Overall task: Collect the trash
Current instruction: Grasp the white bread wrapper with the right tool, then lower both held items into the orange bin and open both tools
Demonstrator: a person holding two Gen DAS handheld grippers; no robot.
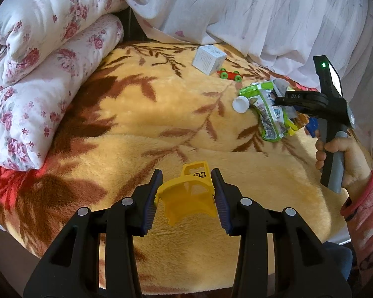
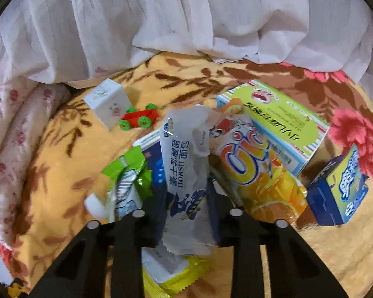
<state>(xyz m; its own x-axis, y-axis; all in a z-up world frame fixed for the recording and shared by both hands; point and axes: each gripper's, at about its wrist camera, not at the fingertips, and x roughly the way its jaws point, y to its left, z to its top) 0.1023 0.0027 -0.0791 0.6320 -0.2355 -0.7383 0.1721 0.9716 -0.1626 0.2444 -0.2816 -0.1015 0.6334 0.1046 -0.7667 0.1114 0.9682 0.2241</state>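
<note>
A yellow leaf-patterned blanket (image 1: 141,124) is covering the bed, carrying a folded floral quilt (image 1: 37,74), a white box (image 1: 209,58), a toy car (image 1: 230,74) and heaped wrappers (image 2: 186,168).

Toy car (image 2: 139,119) just right of box (image 2: 108,103)

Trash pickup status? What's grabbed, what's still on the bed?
No bin or bag in view, so nothing looks collected yet. In hand: left gripper shut on a yellow plastic toy piece; right gripper shut on a white bread wrapper. Left on the yellow blanket: green pouch, orange drink pouch, green-topped box, blue box.
</note>
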